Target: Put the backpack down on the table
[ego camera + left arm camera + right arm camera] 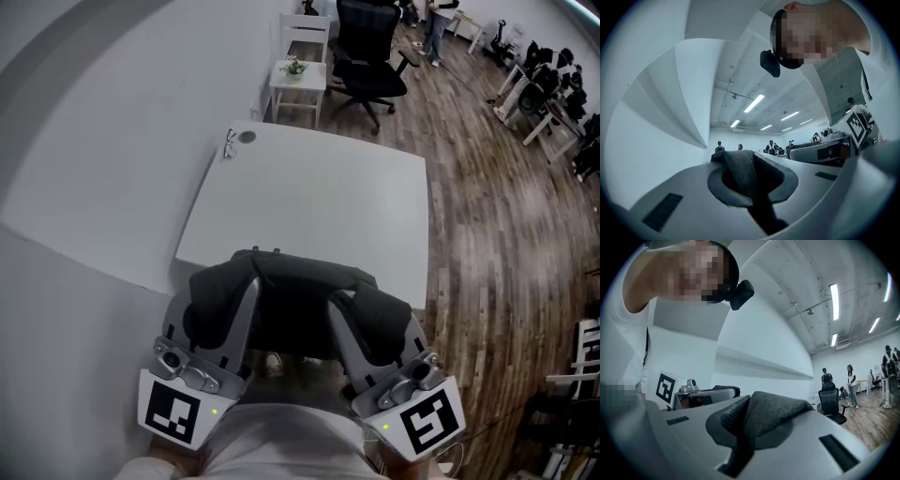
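A dark grey backpack point(295, 305) hangs between my two grippers over the near edge of the white table point(309, 197). On its left side my left gripper point(217, 309) is shut on a fold of the fabric point(740, 171). My right gripper point(367, 323) is shut on a fold of the right side point(773, 416). Both gripper views show grey cloth bunched and pinched between closed jaws. The bag's lower part is hidden behind the grippers and my body. Whether the backpack touches the tabletop I cannot tell.
A pair of glasses point(230, 143) and a small round object point(247, 137) lie at the table's far left corner. Beyond stand a white side table with a plant point(298, 77) and a black office chair point(370, 56). A white wall runs along the left, and wooden floor point(497, 234) lies to the right.
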Tool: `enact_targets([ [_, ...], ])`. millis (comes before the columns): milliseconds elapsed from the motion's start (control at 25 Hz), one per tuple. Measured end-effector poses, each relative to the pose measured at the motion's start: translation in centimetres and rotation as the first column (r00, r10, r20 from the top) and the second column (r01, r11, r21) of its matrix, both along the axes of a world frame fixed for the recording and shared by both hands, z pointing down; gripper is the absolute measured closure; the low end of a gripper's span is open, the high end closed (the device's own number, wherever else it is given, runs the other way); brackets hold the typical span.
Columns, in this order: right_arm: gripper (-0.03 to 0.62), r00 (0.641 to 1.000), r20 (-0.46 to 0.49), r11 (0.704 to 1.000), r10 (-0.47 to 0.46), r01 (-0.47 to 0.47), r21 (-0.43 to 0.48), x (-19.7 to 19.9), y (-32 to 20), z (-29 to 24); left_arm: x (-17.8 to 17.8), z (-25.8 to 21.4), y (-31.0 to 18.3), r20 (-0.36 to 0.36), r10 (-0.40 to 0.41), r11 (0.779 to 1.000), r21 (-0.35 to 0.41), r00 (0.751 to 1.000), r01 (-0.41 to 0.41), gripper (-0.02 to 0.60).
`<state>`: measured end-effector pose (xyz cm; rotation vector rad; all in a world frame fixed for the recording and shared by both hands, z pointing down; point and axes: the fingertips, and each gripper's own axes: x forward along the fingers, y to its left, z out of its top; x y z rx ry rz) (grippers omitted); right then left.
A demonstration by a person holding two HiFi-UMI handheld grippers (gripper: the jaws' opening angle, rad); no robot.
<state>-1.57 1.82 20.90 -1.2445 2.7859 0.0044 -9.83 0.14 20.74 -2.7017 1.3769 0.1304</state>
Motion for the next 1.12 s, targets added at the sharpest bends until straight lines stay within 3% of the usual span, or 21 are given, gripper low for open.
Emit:
enact_targets([
  [360, 0.551, 1.000, -0.012, 0.998, -0.006, 0.006, 0.065, 0.0, -5.7, -2.7, 0.1, -3.9, -6.5, -0.039, -0.008, 0.997, 0.079, 0.999, 0.011, 0.534],
  [560, 0.551, 1.000, -0.015, 0.994, 0.019, -0.017, 0.105, 1.0, -8.3, -4.3, 0.9, -5.8, -8.5, -0.024, 0.005, 0.992, 0.128, 1.000, -0.002, 0.534],
  [880, 0.551, 0.999, -0.026, 0.988, 0.027, -0.023, 0.151, 1.8, -12.4, -6.4, 1.7, -7.7, -12.7, -0.018, 0.009, 0.989, 0.148, 1.000, -0.006, 0.534],
  [1120, 0.551, 0.996, -0.065, 0.982, 0.060, -0.047, 0.184, 2.3, -17.8, -6.2, 2.2, -7.5, -17.7, 0.004, -0.033, 0.985, 0.169, 0.999, 0.032, 0.534],
])
